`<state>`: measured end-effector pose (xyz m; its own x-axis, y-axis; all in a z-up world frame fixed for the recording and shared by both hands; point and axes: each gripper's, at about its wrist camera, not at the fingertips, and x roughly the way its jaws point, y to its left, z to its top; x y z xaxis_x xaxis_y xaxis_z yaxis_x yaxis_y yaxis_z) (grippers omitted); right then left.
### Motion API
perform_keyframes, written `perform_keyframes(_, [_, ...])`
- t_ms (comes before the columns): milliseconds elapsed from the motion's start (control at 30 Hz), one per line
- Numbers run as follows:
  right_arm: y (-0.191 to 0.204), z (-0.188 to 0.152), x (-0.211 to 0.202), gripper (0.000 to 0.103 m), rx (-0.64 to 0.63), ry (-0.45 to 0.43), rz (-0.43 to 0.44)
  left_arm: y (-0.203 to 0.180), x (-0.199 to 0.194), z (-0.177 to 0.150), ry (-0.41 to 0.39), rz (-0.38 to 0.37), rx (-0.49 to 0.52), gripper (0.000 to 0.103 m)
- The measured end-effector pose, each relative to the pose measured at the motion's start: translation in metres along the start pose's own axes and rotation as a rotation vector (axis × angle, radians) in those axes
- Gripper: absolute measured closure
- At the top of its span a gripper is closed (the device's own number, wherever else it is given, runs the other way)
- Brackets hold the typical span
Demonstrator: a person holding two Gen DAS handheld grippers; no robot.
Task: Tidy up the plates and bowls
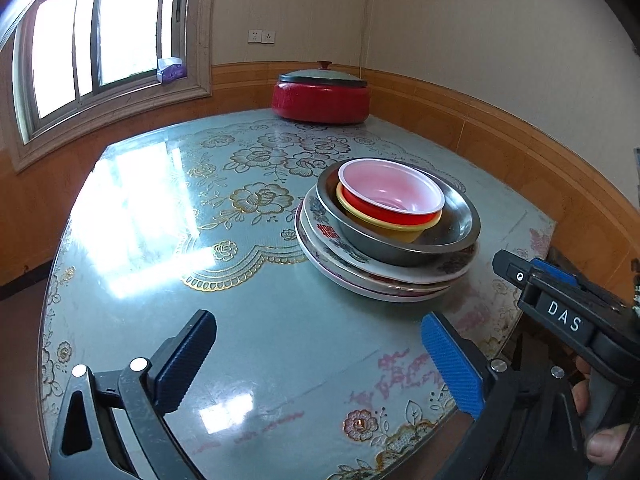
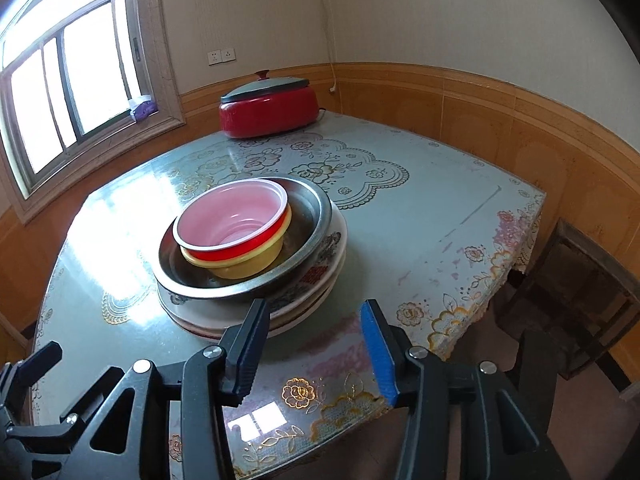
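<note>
A stack stands on the table: several patterned plates [image 1: 360,264] [image 2: 312,292] at the bottom, a steel bowl [image 1: 452,228] [image 2: 308,216] on them, a yellow bowl [image 1: 400,232] [image 2: 248,266] in it, and a red bowl with a pink inside [image 1: 390,190] [image 2: 232,220] on top. My left gripper [image 1: 318,326] is open and empty, above the table short of the stack. My right gripper [image 2: 316,312] is open and empty, just in front of the plates; its body shows in the left wrist view [image 1: 560,308].
A red electric pot with a dark lid [image 1: 320,94] [image 2: 268,110] stands at the table's far edge by the wall. The glass-topped floral table [image 1: 240,240] [image 2: 420,220] sits in a corner under a window [image 1: 92,36]. A dark chair [image 2: 580,300] stands off its right side.
</note>
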<state>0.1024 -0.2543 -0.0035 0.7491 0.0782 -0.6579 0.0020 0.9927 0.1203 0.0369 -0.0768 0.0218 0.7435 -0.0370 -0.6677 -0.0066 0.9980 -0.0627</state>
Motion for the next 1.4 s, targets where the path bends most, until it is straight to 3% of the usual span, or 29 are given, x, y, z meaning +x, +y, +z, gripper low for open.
perform_keyframes(133, [0.009,-0.017,-0.007,0.055,0.006,-0.049,-0.103,0.009,-0.003,-0.003,-0.015,-0.011,0.04,0.0])
perform_keyframes(233, [0.011,-0.029,-0.01,0.055,0.034,-0.057,-0.127,0.017,-0.001,-0.007,-0.017,-0.04,0.051,0.0])
perform_keyframes(533, [0.024,-0.036,-0.017,0.055,0.055,-0.06,-0.143,0.016,-0.001,-0.007,-0.038,-0.044,0.114,0.0])
perform_keyframes(933, [0.025,-0.026,-0.021,0.055,0.054,-0.076,-0.165,0.012,-0.002,0.004,-0.07,-0.068,0.107,0.0])
perform_keyframes(1400, [0.044,-0.024,-0.013,0.055,0.023,-0.073,-0.126,0.028,-0.003,0.005,-0.09,-0.047,0.094,0.0])
